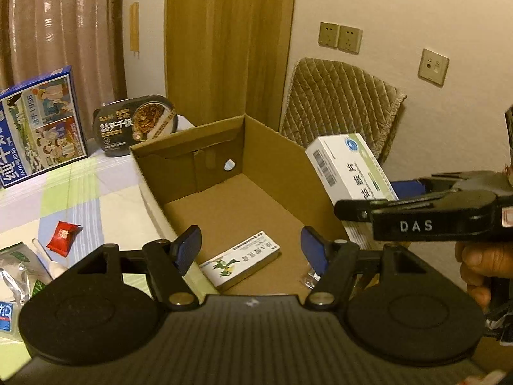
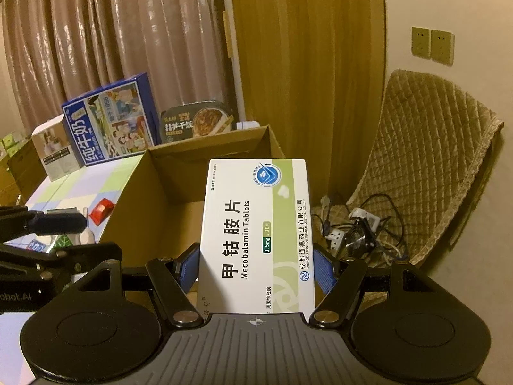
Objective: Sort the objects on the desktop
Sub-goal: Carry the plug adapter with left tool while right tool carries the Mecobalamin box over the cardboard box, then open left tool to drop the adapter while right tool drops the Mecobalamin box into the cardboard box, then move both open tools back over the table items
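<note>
The left gripper [image 1: 251, 250] hangs over the open brown cardboard box [image 1: 205, 147], its blue-padded jaws apart with nothing between them. Below and just ahead of those jaws, a small white and green medicine carton [image 1: 240, 260] lies flat on the box floor. Only the left wrist view shows this carton and the box's inside. It also shows a hand [image 1: 481, 269] on the handle of the right gripper [image 2: 253, 272] at the right of the jaws, and a red sachet [image 1: 62, 237] with crumpled foil packets [image 1: 19, 272] on the checked surface [image 1: 80, 192] to their left.

The right wrist view shows the right gripper's jaws clamped on the sides of a white and green Mecobalamin tablet box [image 2: 256, 234], held out over the box's near edge. To the right of these jaws, only this view shows a tangle of cables and plugs [image 2: 359, 231] on the quilted chair [image 2: 442, 166]. Beyond both jaws stand a blue milk carton [image 2: 109, 122] and a black instant-meal bowl [image 2: 195, 122].
</note>
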A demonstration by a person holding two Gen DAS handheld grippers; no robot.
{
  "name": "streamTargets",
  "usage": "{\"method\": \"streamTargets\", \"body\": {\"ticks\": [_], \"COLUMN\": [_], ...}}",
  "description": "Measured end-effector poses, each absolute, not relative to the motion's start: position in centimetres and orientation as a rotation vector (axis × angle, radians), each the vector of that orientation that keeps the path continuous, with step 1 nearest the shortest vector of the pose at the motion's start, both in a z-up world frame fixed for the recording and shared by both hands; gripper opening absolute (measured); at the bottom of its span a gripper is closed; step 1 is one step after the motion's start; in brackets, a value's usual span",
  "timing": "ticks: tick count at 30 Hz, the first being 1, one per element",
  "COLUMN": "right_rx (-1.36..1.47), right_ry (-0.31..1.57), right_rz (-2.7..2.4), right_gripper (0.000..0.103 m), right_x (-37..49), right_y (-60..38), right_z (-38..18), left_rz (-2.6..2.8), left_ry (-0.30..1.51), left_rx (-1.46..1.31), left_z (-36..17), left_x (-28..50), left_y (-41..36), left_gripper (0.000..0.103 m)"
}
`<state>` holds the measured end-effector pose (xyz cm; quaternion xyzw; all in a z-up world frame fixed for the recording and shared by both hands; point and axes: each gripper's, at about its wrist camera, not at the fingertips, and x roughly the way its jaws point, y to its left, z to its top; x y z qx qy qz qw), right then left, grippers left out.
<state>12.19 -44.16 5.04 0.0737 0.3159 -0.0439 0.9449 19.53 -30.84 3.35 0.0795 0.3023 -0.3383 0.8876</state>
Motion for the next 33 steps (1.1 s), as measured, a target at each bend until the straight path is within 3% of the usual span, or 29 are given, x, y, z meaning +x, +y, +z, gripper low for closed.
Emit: {"method": "streamTargets", "body": {"ticks": [33], "right_rx": [0.141], "right_ry": [0.609], "right_rz": [-0.014], "right_gripper": [0.076], "right_x": [10.5], "right_y": [-37.9], "right_z": [8.5], "left_rz": [-0.58], "left_ry": [0.594], "left_rx": [0.139], "left_z": [5.9], "left_x": [17.7], "left_y": [-21.8], "left_gripper": [0.07]}}
